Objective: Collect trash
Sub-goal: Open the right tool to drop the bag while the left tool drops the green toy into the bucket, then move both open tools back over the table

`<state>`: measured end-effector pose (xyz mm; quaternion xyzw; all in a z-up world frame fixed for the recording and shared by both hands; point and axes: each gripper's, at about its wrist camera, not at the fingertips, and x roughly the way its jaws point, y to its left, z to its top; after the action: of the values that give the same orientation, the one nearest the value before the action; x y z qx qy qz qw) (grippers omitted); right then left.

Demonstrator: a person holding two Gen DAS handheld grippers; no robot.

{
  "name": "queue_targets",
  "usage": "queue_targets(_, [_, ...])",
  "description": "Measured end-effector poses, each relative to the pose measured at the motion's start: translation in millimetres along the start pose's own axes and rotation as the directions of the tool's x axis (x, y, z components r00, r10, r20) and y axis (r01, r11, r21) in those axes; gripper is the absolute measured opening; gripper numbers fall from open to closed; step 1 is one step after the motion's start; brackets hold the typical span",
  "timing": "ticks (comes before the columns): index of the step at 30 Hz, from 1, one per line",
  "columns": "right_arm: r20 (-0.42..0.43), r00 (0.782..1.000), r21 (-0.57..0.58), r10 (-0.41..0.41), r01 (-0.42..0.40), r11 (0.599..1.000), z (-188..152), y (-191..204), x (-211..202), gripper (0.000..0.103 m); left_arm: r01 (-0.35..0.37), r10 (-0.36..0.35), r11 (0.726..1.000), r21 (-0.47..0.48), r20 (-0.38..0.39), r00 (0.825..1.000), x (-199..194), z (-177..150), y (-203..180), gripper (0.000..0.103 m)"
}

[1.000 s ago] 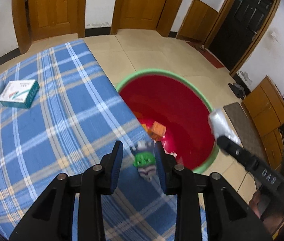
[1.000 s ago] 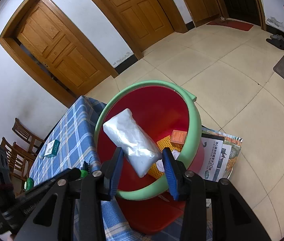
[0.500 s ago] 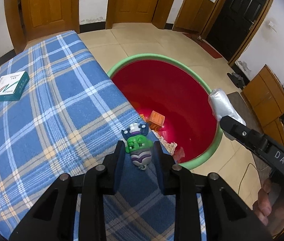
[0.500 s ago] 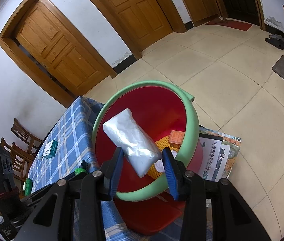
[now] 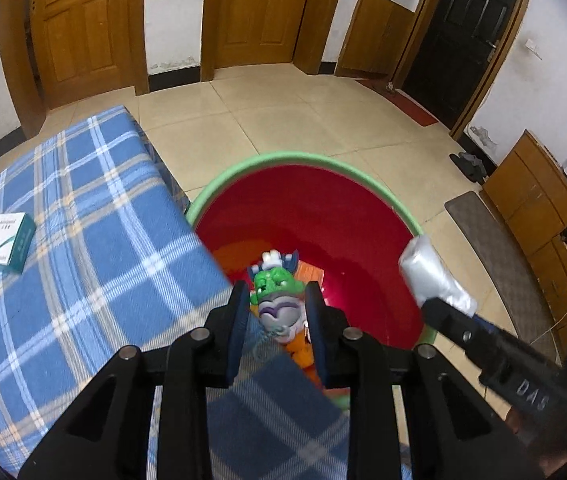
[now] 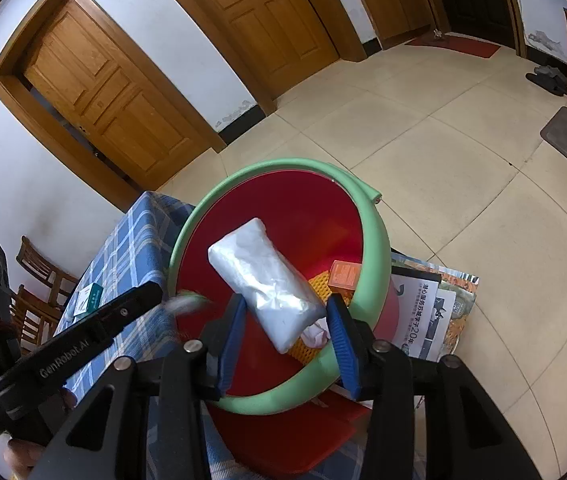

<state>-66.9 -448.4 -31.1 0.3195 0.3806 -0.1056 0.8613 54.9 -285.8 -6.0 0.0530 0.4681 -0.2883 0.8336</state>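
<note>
Left gripper [image 5: 276,312]: pinching a small green-and-grey toy figure [image 5: 277,300]; both blue pads press its sides.
Toy figure position: held in the air just past the table edge nearest the bin, over the near inner side of the red bin [image 5: 363,216]. Its long axis runs forward along the fingers, green end away from the hand.
Right gripper [image 6: 285,328]: jaws have just been opening. A white plastic-wrapped packet [image 6: 265,276] sits between the pads; whether both pads still press it cannot be told.
Packet position: above the bin mouth, inside the line of the green rim [image 6: 375,240]. Its long axis runs forward along the fingers and tilts toward the table side.
Bin contents: orange box [image 6: 345,274], orange mesh and a pale crumpled scrap on the bottom.
Key relation: both items hang directly above the bin opening, so the drop direction is straight down from each gripper. The right hand sits nearer the centre of the bin; the left hand is close to the table-side rim.
Judged step: release into the bin. The toy figure risks landing on the blue checked tablecloth [image 5: 83,240] if let go too near that edge.
Still on the cloth: a white-and-teal box [image 5: 3,242] toward the far left edge.
</note>
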Motion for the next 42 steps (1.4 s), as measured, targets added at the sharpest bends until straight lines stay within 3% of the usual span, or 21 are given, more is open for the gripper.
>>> queue_targets(15, [-0.010,1.000,0.007,0.003,-0.003,1.000,1.2,1.1,10.2,0.051,-0.057,0.060,0.993,-0.105,0.021,0.998,-4.5,13.3,42.6,0.028])
queue_targets(28, [-0.014,1.000,0.010,-0.019,0.019,1.000,3.9,3.2,16.8,0.051,-0.201,0.221,0.956,-0.215,0.077,0.972,-7.8,50.0,125.0,0.028])
queue_targets(36, [-0.027,0.999,0.002,-0.029,0.029,1.000,3.8,7.6,21.6,0.051,-0.188,0.198,0.936,-0.297,0.004,0.980,14.6,65.8,173.6,0.028])
queue_targets(42, [-0.027,0.999,-0.010,-0.022,0.022,1.000,3.3,12.9,20.3,0.051,-0.167,0.170,0.923,-0.347,-0.022,0.985,13.5,47.7,186.7,0.028])
